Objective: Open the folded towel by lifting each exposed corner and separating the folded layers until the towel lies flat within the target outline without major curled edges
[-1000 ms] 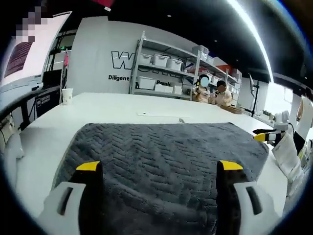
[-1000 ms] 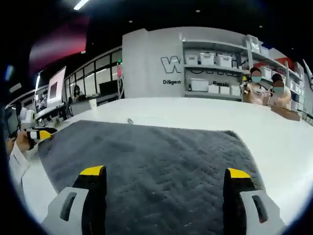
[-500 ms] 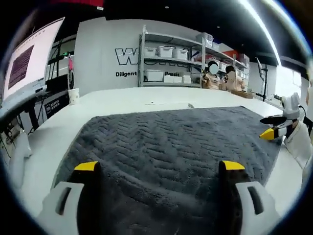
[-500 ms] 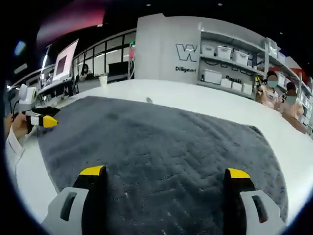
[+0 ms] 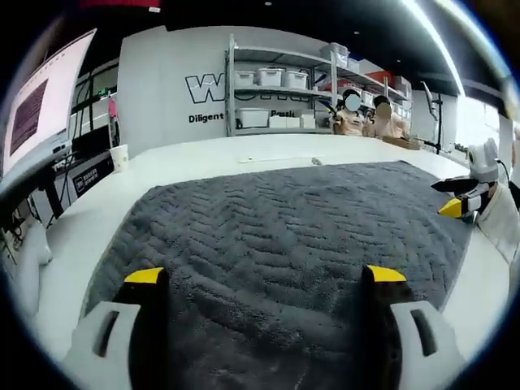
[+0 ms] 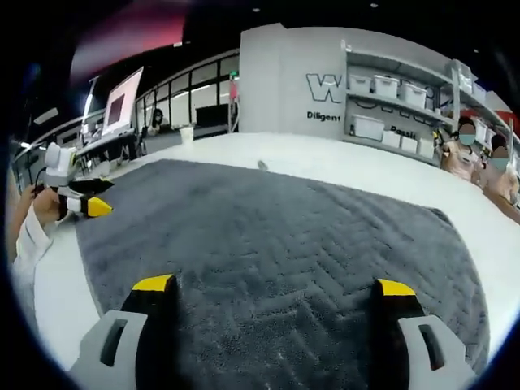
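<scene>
Since the earlier frames both cameras had been brought lower and nearer to the towel [image 5: 276, 236], so that more of its grey pile was seen in each view; the towel itself lay as before, spread on the white surface [image 5: 89, 219]. The towel was of thick, plush cloth with a raised herringbone weave, dark grey, roughly rectangular, with a soft ridge seen near the left gripper [image 5: 264, 280]. That gripper's black jaws, tipped in yellow and set in pale grey housings, were held wide apart over the towel's near edge, nothing being clasped between them. The right gripper [image 6: 276, 288] was likewise held with its jaws spread apart above the towel [image 6: 284, 236], and it could also be seen at the towel's side in the left gripper view. The surface was smooth and matt white. On the grey back wall [image 5: 162, 89] large white letters beginning "W" were read, and beneath them "Diligent". Metal shelving [image 5: 280, 93] carried white plastic bins. A paper cup [image 5: 119, 157] stood on the surface's far side.
</scene>
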Available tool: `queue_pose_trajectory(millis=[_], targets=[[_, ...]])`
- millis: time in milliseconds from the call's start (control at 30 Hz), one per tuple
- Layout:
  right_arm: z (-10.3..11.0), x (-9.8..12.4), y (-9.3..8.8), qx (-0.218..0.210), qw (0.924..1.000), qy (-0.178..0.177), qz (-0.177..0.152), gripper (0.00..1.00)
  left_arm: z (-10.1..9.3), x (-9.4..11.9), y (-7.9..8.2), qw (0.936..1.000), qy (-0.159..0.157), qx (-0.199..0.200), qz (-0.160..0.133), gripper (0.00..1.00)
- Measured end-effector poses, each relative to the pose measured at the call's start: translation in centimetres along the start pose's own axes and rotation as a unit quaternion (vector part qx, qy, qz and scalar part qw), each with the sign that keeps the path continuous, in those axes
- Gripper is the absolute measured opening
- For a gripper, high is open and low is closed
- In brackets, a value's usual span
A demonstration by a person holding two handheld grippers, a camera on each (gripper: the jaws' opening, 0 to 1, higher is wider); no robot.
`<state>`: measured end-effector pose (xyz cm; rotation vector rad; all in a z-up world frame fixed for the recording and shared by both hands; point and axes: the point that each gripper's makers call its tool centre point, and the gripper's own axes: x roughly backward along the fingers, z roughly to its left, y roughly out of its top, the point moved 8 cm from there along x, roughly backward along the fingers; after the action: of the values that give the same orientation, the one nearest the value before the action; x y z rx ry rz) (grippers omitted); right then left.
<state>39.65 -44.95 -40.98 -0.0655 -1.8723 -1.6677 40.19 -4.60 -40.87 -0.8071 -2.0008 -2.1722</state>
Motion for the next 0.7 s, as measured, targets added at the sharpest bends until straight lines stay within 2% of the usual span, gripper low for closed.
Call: queue_pose_trajectory(millis=[700], targets=[[0.15,0.51,-0.43,0.005,0.9999,0.009,-0.012,0.99,0.19,0.80,-0.17,0.9997,-0.014,-0.009,0.019,0.98]])
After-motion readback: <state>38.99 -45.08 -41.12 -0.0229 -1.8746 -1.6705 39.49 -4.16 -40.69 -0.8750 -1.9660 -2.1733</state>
